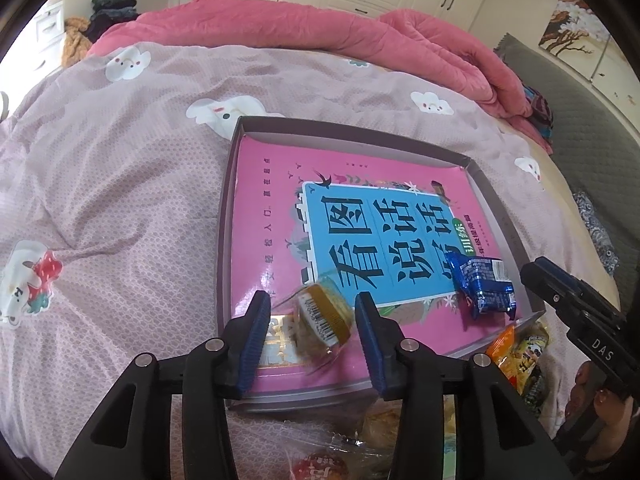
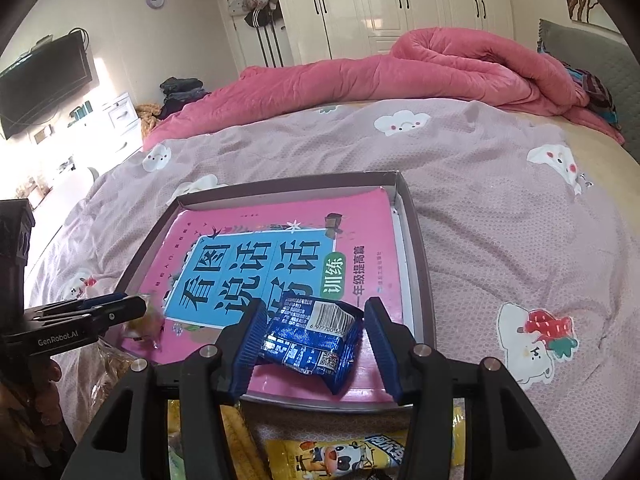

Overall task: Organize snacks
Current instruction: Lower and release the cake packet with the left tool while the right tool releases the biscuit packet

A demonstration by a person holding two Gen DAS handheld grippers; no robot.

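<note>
A shallow grey box (image 1: 230,208) (image 2: 420,264) lies on the bed with a pink book (image 1: 272,200) (image 2: 240,224) inside it. A clear-wrapped pastry with a gold label (image 1: 320,320) rests on the book between the fingers of my left gripper (image 1: 313,298), which is open, its pads apart from the wrapper. In the right wrist view that pastry (image 2: 144,324) is a blur by the left gripper (image 2: 136,306). A blue foil packet (image 2: 312,336) (image 1: 484,288) lies on the book's near right part. My right gripper (image 2: 316,305) (image 1: 532,272) straddles it, open.
Loose snack packets lie on the bedspread in front of the box: orange and yellow ones (image 1: 516,356), a red one (image 1: 320,464), a yellow cow packet (image 2: 340,456). A rolled pink quilt (image 1: 320,28) (image 2: 400,68) lies across the far side. A hand (image 1: 592,400) holds the right gripper.
</note>
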